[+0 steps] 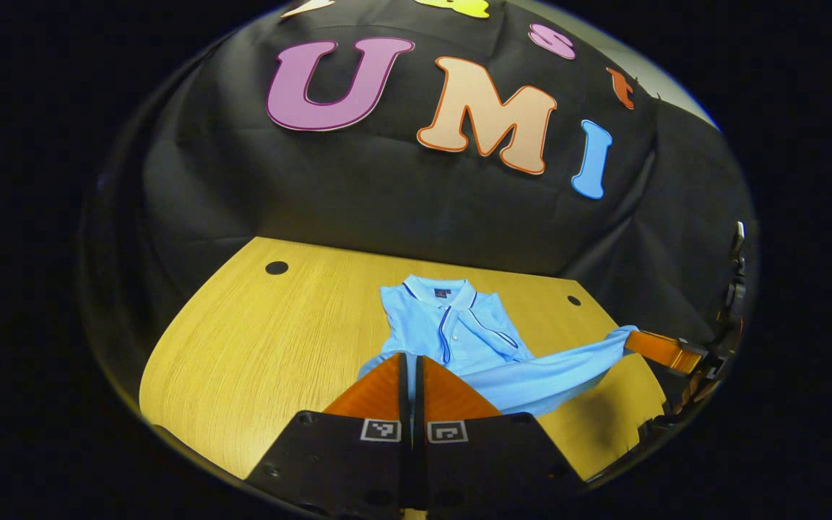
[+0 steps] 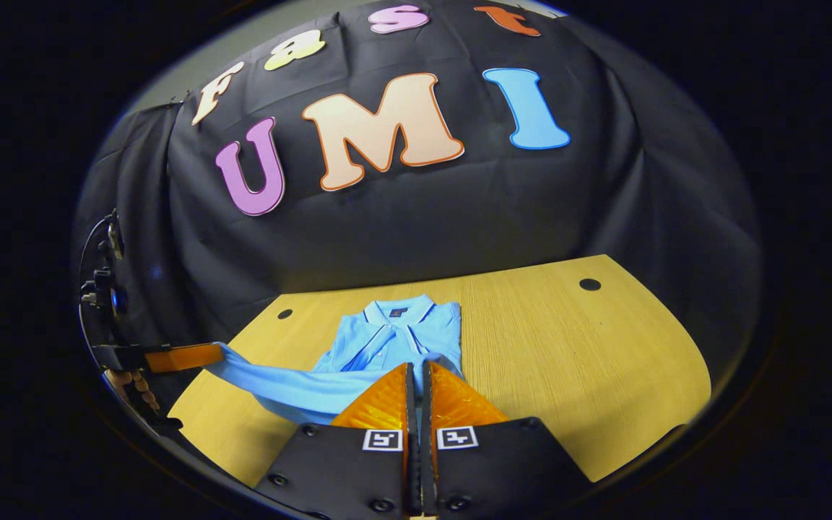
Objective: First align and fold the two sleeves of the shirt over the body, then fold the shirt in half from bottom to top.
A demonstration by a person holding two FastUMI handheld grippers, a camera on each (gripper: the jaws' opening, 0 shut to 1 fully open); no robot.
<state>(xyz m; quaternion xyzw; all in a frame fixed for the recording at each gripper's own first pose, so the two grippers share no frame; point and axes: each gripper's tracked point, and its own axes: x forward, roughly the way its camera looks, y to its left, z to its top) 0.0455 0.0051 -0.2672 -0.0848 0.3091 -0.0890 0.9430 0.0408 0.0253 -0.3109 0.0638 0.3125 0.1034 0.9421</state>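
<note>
Left gripper (image 1: 412,361) jaws pinch shirt (image 1: 452,328); grip point hidden.

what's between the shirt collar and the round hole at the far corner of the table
Bare wood: in the right gripper view the table is uncovered from the shirt collar to the hole.

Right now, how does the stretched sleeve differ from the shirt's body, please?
The sleeve is pulled taut between the left gripper and right gripper; the shirt body lies slack on the table. The sleeve is a narrow band; the body is broad. Both are light blue.
</note>
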